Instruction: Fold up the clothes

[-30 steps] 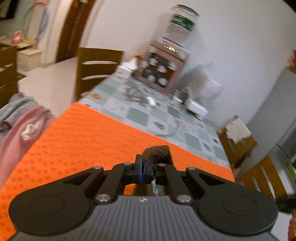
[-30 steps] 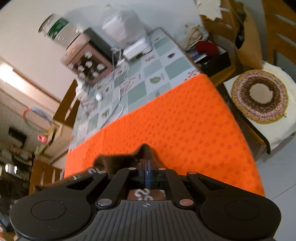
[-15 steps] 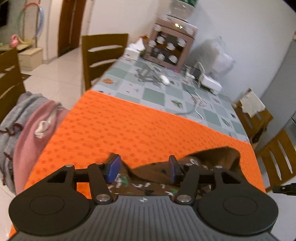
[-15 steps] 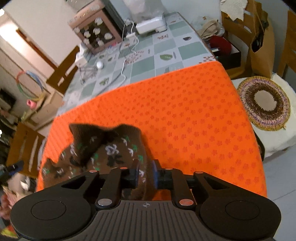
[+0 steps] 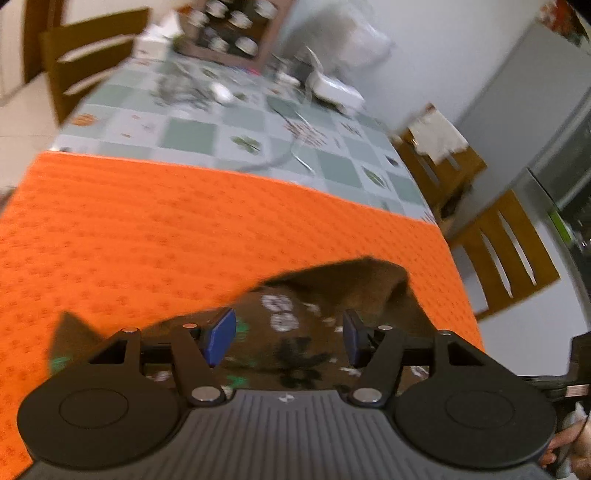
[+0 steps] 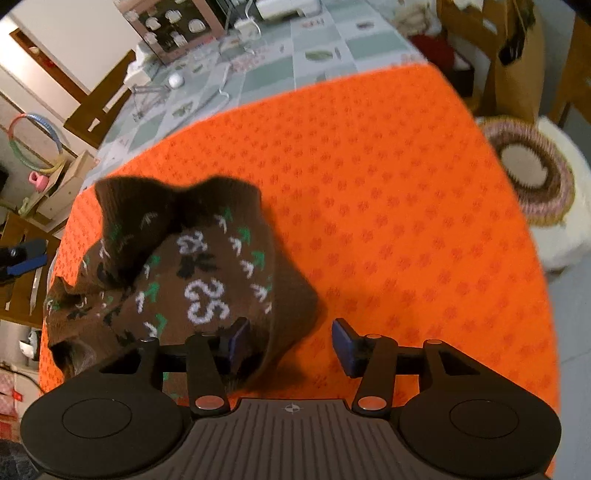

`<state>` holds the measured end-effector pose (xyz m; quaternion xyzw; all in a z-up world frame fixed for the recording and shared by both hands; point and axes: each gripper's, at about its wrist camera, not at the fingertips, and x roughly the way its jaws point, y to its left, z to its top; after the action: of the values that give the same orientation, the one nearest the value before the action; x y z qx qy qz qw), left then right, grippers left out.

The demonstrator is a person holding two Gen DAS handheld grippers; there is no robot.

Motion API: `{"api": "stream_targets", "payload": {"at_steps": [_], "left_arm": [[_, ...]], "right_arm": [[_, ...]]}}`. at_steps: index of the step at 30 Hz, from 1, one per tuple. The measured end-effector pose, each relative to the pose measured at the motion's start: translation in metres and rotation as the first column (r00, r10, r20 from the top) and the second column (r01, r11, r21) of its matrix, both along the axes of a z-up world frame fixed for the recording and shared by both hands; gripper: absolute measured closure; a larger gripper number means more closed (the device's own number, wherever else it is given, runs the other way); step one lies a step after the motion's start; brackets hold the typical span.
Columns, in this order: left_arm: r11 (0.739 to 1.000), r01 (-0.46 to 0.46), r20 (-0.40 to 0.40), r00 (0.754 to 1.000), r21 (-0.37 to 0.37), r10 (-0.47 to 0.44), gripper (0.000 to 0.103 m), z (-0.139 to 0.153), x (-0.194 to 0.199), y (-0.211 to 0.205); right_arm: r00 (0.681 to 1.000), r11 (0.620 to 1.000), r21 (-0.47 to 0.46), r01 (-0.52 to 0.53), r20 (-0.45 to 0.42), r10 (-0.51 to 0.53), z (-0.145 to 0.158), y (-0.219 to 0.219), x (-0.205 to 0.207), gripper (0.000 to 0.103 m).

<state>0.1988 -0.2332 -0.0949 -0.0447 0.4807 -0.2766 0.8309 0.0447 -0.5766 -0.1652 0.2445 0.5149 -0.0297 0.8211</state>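
Observation:
A brown knitted garment (image 6: 199, 266) with white, green and black patterns lies crumpled on the orange cloth (image 6: 388, 221) near the front edge of the table. It also shows in the left wrist view (image 5: 314, 314). My left gripper (image 5: 290, 338) is open just above the garment, holding nothing. My right gripper (image 6: 291, 341) is open over the garment's right edge, its left finger above the fabric. The left gripper's blue pad (image 6: 26, 260) shows at the left edge of the right wrist view.
Beyond the orange cloth (image 5: 147, 229) the table has a checked cover (image 5: 221, 125) with cables, a white box (image 5: 334, 92) and a cup rack (image 6: 173, 26). Wooden chairs (image 5: 506, 254) stand around. A round woven cushion (image 6: 528, 170) lies on a seat at the right.
Both grippers have opened and let go of the garment, which now lies crumpled on the orange cloth. Both have pulled back slightly toward the front edge.

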Motion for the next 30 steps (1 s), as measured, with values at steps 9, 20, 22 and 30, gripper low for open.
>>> {"api": "stream_targets", "payload": {"at_steps": [9,20,22,30], "left_arm": [[0.986,0.166,-0.068,0.984,0.028,-0.164,0.034,-0.032,0.019,-0.075],[0.988,0.129,-0.085,0.989,0.09,-0.121,0.086,-0.059,0.047,-0.095],[0.99,0.104,-0.06,0.993,0.1,-0.099,0.087,-0.054,0.048,-0.091],[0.999,0.018,-0.022,1.0,0.034,-0.018,0.088,-0.026,0.059,-0.066]], "right_arm": [[0.999,0.999,0.034,0.012,-0.033,-0.011,-0.017,0.008,-0.001,0.05],[0.998,0.997,0.055,0.053,-0.028,-0.051,-0.019,0.01,-0.017,0.05],[0.998,0.997,0.054,0.058,-0.029,-0.056,-0.021,0.012,-0.018,0.05],[0.997,0.995,0.067,0.073,-0.003,-0.073,-0.031,0.02,-0.003,0.097]]}}
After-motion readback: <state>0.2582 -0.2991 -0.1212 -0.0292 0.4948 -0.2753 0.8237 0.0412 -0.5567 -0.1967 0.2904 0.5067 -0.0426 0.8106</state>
